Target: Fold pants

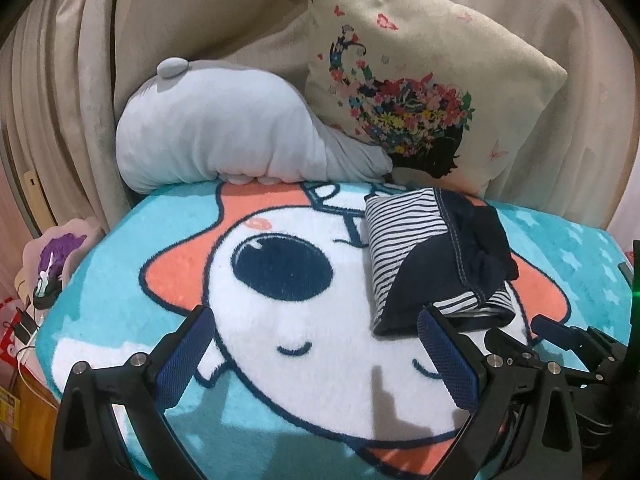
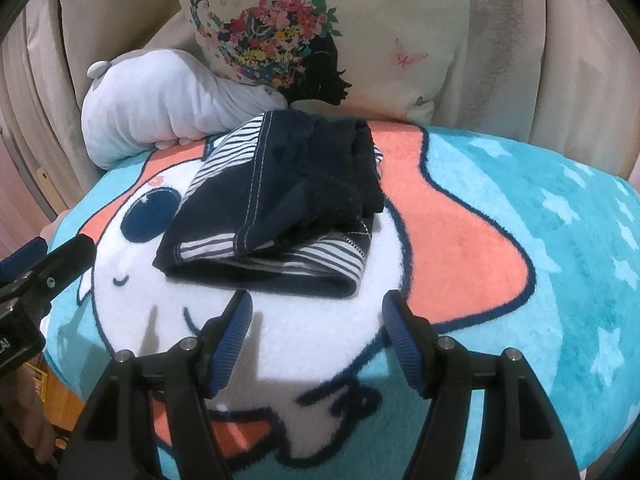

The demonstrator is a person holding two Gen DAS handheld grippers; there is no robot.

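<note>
Illumination even, warm, indoor, adequate in both views. Light arrives from above and behind the cameras: the tongs cast soft grey shadows forward onto the blanket. No glare. Strong fisheye curvature bows the curtain; corners vignette to black. Focus acceptable centrally, slight softness toward frame edges.

The left hand-held gripper has matte black angular arms with round silver screw heads at the joints; its fingers carry dark blue knurled pads; the right hand-held gripper matches it, with blue ribbed pads.
</note>
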